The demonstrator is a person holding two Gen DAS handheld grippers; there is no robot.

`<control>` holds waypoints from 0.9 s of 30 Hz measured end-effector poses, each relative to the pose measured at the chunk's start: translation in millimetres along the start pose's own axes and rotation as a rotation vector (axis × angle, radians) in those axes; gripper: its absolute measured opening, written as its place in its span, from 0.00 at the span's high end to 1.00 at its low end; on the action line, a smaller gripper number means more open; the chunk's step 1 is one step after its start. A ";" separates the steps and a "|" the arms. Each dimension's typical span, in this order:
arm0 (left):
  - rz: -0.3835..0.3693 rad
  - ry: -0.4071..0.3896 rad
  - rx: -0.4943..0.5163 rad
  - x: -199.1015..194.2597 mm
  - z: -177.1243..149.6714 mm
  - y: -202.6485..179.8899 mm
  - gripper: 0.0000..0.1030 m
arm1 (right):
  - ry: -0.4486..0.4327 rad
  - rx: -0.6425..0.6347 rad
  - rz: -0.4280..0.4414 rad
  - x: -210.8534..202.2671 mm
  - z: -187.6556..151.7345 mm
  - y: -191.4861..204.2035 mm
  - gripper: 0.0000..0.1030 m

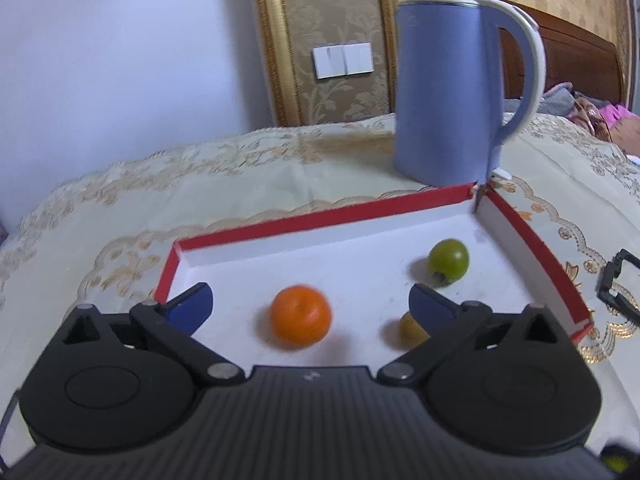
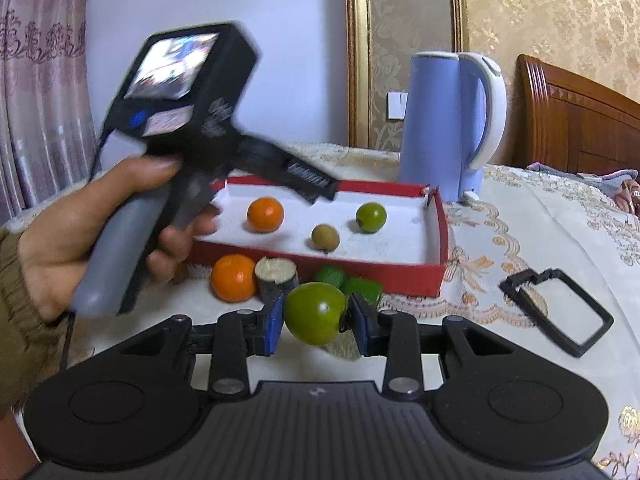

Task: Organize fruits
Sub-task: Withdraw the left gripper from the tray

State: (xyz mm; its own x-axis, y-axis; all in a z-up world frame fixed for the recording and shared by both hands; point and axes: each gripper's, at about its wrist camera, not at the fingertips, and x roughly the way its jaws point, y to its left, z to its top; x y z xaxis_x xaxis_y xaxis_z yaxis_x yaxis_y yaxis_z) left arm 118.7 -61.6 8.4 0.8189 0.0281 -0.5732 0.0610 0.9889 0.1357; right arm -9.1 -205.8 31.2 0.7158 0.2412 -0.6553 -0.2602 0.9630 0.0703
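Item 1, left: the left gripper (image 1: 310, 300), fingers spread wide and holding nothing, hangs over the near-left part of the red tray (image 1: 280, 226). In the right wrist view the person's left hand (image 2: 80, 232) grips its handle, tipped forward and down toward the tray.

Item 2: the orange in the tray (image 1: 301, 317) lies just ahead of those open fingers, between them. A small yellow-brown fruit (image 2: 325, 237) sits to its right, and a small green fruit (image 1: 449, 261) farther right and toward the far wall.

Item 3, on the counter (image 2: 520, 240) just near of the tray wall, left to right: a second orange (image 2: 233, 278), a cut stalk piece (image 2: 277, 276), two green pieces (image 2: 348, 282), partly hidden.

Item 4: the right gripper (image 2: 316, 322), fingers closed on a large green fruit (image 2: 315, 313), pinched from left and right; it seems lifted clear of the cloth, though that is hard to tell. The tray lies directly beyond and slightly right; the fruit must clear the near wall. The right gripper is the one placed for the drop.

Item 5, right: a black frame (image 2: 558, 310) flat on the counter. A blue kettle (image 2: 452, 128) stands behind the tray.
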 end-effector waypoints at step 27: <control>0.036 0.075 -0.167 -40.7 -58.1 71.4 0.00 | -0.053 0.026 -0.062 45.2 54.2 -37.5 0.66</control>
State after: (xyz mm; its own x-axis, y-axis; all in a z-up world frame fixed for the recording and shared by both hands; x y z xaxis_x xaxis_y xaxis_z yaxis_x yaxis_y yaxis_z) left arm 56.6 16.3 -5.6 0.7736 0.0681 -0.6301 -0.0678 0.9974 0.0246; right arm 68.1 -224.5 39.7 0.7635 0.1860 -0.6184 -0.1976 0.9790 0.0505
